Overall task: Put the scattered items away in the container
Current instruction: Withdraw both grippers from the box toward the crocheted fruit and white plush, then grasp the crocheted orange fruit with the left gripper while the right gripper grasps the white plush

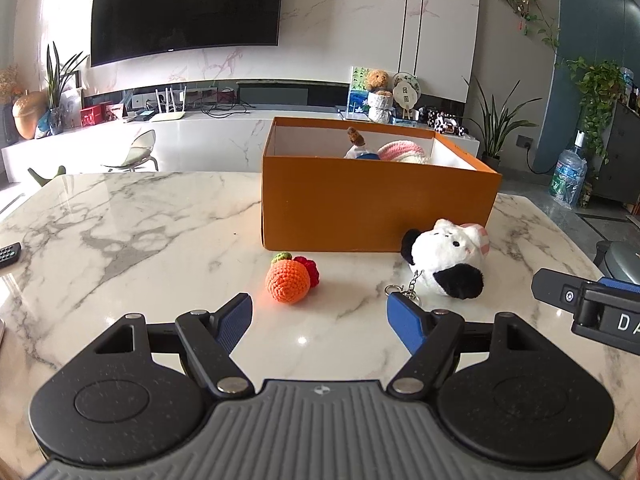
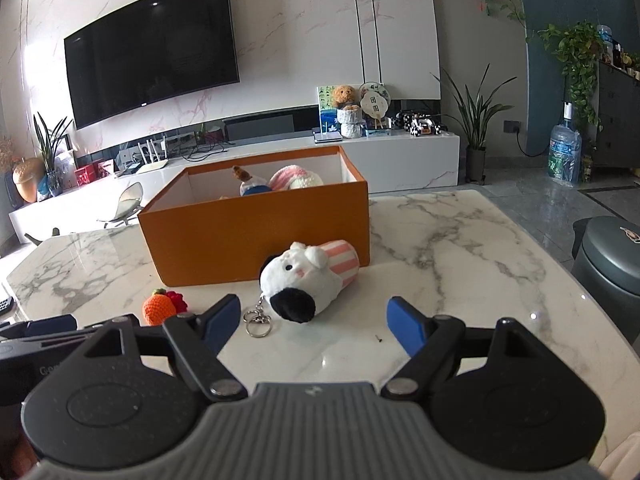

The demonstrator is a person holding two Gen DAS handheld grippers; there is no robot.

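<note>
An orange box [image 1: 372, 208] [image 2: 256, 240] stands on the marble table and holds a pink-and-white knitted toy [image 1: 400, 151] [image 2: 296, 178] and a small doll [image 1: 356, 146] [image 2: 250, 184]. In front of it lie a crocheted orange fruit [image 1: 288, 282] [image 2: 159, 308] with a red berry, and a black-and-white plush keychain [image 1: 444, 264] [image 2: 304, 280] with a metal ring [image 2: 257, 322]. My left gripper [image 1: 320, 320] is open and empty, just short of the fruit. My right gripper [image 2: 312, 322] is open and empty, just short of the plush.
A remote control [image 1: 9, 254] lies at the table's left edge. The right gripper's body [image 1: 592, 308] shows at the right of the left wrist view. A grey stool [image 2: 612, 256] stands beside the table's right edge. A TV console stands behind.
</note>
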